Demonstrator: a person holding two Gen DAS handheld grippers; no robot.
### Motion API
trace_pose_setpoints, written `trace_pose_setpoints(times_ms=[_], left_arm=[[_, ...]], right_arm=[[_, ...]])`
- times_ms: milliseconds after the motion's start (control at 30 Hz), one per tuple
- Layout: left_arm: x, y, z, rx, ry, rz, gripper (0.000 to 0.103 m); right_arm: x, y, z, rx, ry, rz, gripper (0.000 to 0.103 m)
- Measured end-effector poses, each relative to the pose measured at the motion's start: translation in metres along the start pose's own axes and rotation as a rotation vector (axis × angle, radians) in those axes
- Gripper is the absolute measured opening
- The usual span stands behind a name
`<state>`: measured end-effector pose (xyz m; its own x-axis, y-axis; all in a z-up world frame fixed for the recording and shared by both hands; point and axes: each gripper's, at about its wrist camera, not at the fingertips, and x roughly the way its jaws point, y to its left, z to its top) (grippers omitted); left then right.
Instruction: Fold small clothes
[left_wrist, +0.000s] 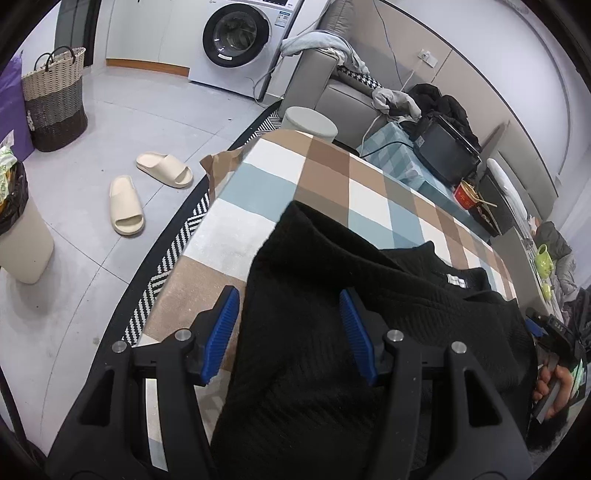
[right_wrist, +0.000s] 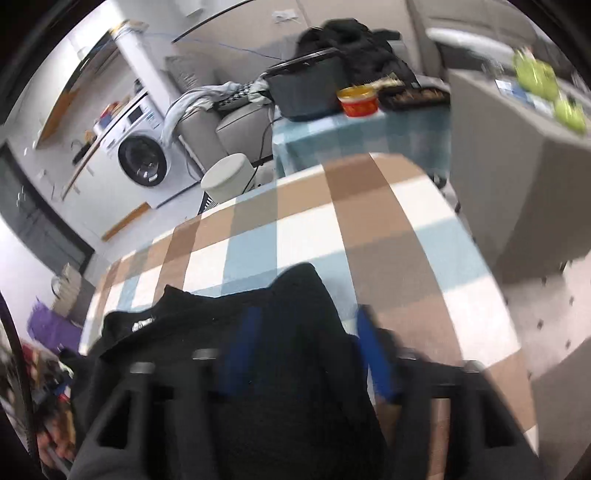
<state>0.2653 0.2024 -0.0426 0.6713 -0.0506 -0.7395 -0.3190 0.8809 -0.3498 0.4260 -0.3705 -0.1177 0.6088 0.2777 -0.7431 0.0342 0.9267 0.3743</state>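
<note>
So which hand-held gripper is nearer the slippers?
Left. The slippers lie on the floor left of the left hand-held gripper; the right hand-held gripper sits farther, across the sweater.

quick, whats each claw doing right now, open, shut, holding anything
Left claw: open, black knit garment lying between the fingers, pads not pressing it.
Right claw: blurred; garment between the fingers, grip cannot be told.

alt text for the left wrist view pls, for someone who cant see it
The left tongs, blue-padded, straddle a fold of a black knit sweater draped over a checkered table. Behind, cream slippers lie on the grey floor near a woven basket and a washing machine.
</note>
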Motion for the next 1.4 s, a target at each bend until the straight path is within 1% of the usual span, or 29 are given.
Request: trace_pose_setpoints(times_ms=[67,167,200,233,267,300,367,400,433,467,500,533,567,600,633,700,733,767,800,867,900,1067,1133,1167,1200,1233,1267,1300,1400], left_arm=[[-0.001,-0.002,-0.003,0.008,0.002,-0.003,0.054],[-0.002,-0.003,-0.005,0.018,0.008,-0.001,0.054],[-0.002,-0.004,-0.006,0.020,0.009,0.001,0.054],[-0.002,-0.003,-0.007,0.023,0.011,0.005,0.054],[-0.002,-0.003,-0.007,0.024,0.012,0.007,0.054],[-0.003,-0.003,-0.008,0.022,0.012,0.008,0.054],[-0.004,0.000,-0.009,0.017,0.013,0.010,0.054],[-0.004,0.001,-0.010,0.016,0.013,0.012,0.054],[-0.005,0.002,-0.010,0.013,0.013,0.014,0.054],[-0.005,0.003,-0.010,0.011,0.014,0.014,0.054],[-0.005,0.003,-0.009,0.009,0.014,0.015,0.054],[-0.004,0.004,-0.009,0.007,0.014,0.019,0.054],[-0.004,0.004,-0.009,0.005,0.014,0.021,0.054],[-0.003,0.005,-0.009,0.001,0.015,0.025,0.054],[-0.003,0.005,-0.009,-0.003,0.017,0.025,0.054],[-0.003,0.006,-0.009,-0.006,0.020,0.028,0.054],[-0.002,0.006,-0.010,-0.006,0.021,0.028,0.054],[-0.001,0.005,-0.010,-0.003,0.023,0.028,0.054],[0.000,0.004,-0.009,0.001,0.025,0.031,0.054],[0.002,0.000,-0.008,0.015,0.021,0.039,0.054],[0.002,-0.002,-0.008,0.022,0.014,0.038,0.054],[0.006,-0.026,-0.003,0.121,-0.042,0.069,0.054],[0.016,-0.040,-0.003,0.198,-0.029,0.112,0.052],[0.019,-0.044,-0.003,0.220,-0.024,0.121,0.048],[0.024,-0.048,-0.005,0.250,-0.014,0.130,0.030],[0.032,-0.053,-0.007,0.278,0.016,0.150,0.020],[0.033,-0.054,-0.008,0.286,0.015,0.165,0.019],[0.031,-0.054,-0.008,0.287,0.004,0.161,0.013],[0.012,-0.050,-0.007,0.263,-0.057,0.103,0.010]], right_arm=[[0.008,-0.002,-0.003,0.003,0.040,0.026,0.061],[0.020,0.000,-0.005,-0.016,0.055,-0.010,0.061],[0.023,0.001,-0.005,-0.026,0.059,-0.024,0.055],[0.025,0.004,-0.005,-0.046,0.062,-0.045,0.043],[0.024,0.008,-0.006,-0.075,0.042,-0.067,0.016],[0.020,0.010,-0.006,-0.092,0.023,-0.063,0.009],[0.001,0.012,-0.007,-0.105,-0.068,0.029,0.005],[-0.016,0.012,-0.008,-0.109,-0.144,0.089,0.003],[-0.026,0.010,-0.008,-0.096,-0.190,0.130,0.003],[-0.043,0.001,-0.009,-0.044,-0.283,0.234,0.003],[-0.050,-0.004,-0.008,-0.011,-0.315,0.241,0.003],[-0.056,-0.012,-0.005,0.046,-0.357,0.191,0.003],[-0.057,-0.018,-0.004,0.086,-0.370,0.156,0.003],[-0.053,-0.023,-0.001,0.119,-0.356,0.107,0.003],[-0.043,-0.025,0.003,0.141,-0.306,0.039,0.003],[-0.024,-0.026,0.005,0.145,-0.199,-0.022,0.006],[-0.019,-0.027,0.005,0.147,-0.166,-0.038,0.007],[-0.014,-0.027,0.003,0.148,-0.127,-0.039,0.014],[-0.013,-0.028,0.001,0.150,-0.108,-0.037,0.028],[-0.018,-0.032,-0.005,0.164,-0.123,-0.028,0.047],[-0.021,-0.034,-0.007,0.166,-0.134,-0.018,0.054],[-0.031,-0.029,-0.015,0.150,-0.112,0.012,0.056],[-0.034,-0.029,-0.019,0.147,-0.099,0.020,0.056],[-0.037,-0.028,-0.021,0.144,-0.096,0.025,0.056],[-0.040,-0.026,-0.023,0.137,-0.095,0.027,0.056],[-0.043,-0.025,-0.025,0.130,-0.093,0.026,0.056],[-0.045,-0.024,-0.027,0.125,-0.093,0.025,0.056],[-0.048,-0.024,-0.028,0.120,-0.092,0.026,0.056],[-0.059,-0.023,-0.032,0.109,-0.104,0.024,0.056]])
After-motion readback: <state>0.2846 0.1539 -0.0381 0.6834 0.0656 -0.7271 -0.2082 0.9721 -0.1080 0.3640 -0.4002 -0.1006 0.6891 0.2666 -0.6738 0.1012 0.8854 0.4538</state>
